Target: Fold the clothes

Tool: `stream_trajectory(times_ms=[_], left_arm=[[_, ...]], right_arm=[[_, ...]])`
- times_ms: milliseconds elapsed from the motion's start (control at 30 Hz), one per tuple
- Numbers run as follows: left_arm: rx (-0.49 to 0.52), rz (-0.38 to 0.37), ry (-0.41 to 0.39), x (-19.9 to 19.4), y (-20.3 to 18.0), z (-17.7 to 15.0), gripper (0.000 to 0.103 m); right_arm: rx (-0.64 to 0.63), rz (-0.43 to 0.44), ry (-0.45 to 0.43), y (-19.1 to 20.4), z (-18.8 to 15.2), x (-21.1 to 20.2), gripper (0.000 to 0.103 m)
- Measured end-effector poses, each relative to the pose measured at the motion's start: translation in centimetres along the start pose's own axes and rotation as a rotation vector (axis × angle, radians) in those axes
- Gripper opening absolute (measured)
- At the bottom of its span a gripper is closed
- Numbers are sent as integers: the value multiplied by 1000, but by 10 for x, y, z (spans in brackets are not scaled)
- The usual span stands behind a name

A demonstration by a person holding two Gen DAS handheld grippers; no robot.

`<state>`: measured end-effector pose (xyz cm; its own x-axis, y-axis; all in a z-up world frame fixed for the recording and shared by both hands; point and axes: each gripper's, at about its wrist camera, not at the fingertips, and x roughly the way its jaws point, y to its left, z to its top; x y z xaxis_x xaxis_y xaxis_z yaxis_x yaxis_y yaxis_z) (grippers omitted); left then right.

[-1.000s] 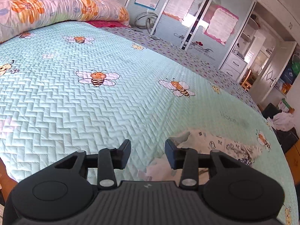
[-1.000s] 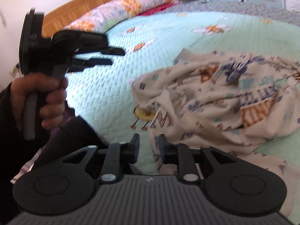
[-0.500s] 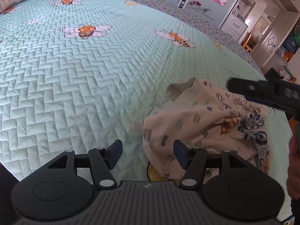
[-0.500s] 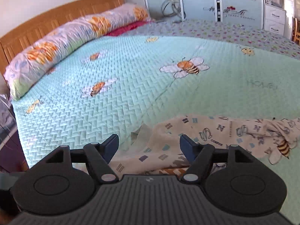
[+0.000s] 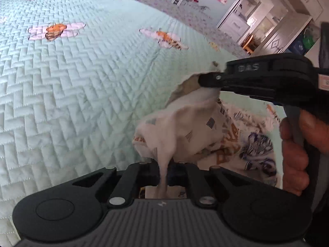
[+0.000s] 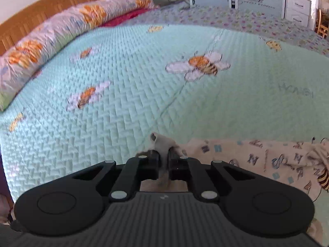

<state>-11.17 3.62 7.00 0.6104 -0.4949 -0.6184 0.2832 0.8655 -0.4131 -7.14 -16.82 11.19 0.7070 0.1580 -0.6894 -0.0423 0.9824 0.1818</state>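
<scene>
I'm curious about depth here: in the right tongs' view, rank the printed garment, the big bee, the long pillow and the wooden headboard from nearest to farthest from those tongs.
1. Garment: pinched in the right tongs, trailing right.
2. Bee: mid-bed, slightly right.
3. Pillow: far left.
4. Headboard: behind the pillow.

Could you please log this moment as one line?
left gripper: shut on garment | right gripper: shut on garment | bed: garment partly lifted

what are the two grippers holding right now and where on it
Both grip the same cream printed garment: the left gripper pinches a pulled-up fold near its edge, the right gripper a bunched bit of its edge.
</scene>
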Motion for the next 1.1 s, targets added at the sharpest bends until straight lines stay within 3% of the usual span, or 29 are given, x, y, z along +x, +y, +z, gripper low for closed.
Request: stream_trajectory(times_ms=[67, 267, 367, 433, 600, 633, 733, 767, 867, 933, 967, 1033, 1100], left_arm=[[5, -21, -20, 0, -3, 6, 6], [85, -3, -250, -60, -26, 55, 7], [125, 35, -252, -64, -34, 51, 13], [136, 64, -175, -51, -32, 31, 21], [138, 80, 53, -20, -16, -32, 23], [140, 82, 92, -15, -13, -44, 24], [142, 85, 117, -15, -7, -58, 26], [138, 84, 107, -18, -6, -57, 27], [115, 94, 40, -31, -3, -49, 35], [108, 100, 12, -37, -5, -45, 41], [105, 98, 8, -38, -6, -44, 41], [106, 93, 14, -37, -7, -44, 41], [111, 88, 27, -35, -8, -46, 41]], right_arm=[[39, 25, -108, -7, 14, -38, 7], [100, 108, -323, -15, 29, -119, 7], [88, 123, -368, -13, 16, -136, 7], [115, 123, -318, -19, -3, -126, 8], [202, 101, -124, -39, -73, -92, 8], [219, 97, -83, -42, -88, -86, 13], [286, 108, 1, -50, -131, -79, 16], [305, 122, -8, -52, -139, -84, 17], [358, 135, -92, -63, -139, -109, 34], [359, 99, -178, -67, -124, -123, 52], [348, 75, -207, -68, -114, -125, 56], [320, 36, -214, -70, -94, -119, 73], [301, -2, -186, -73, -74, -97, 73]])
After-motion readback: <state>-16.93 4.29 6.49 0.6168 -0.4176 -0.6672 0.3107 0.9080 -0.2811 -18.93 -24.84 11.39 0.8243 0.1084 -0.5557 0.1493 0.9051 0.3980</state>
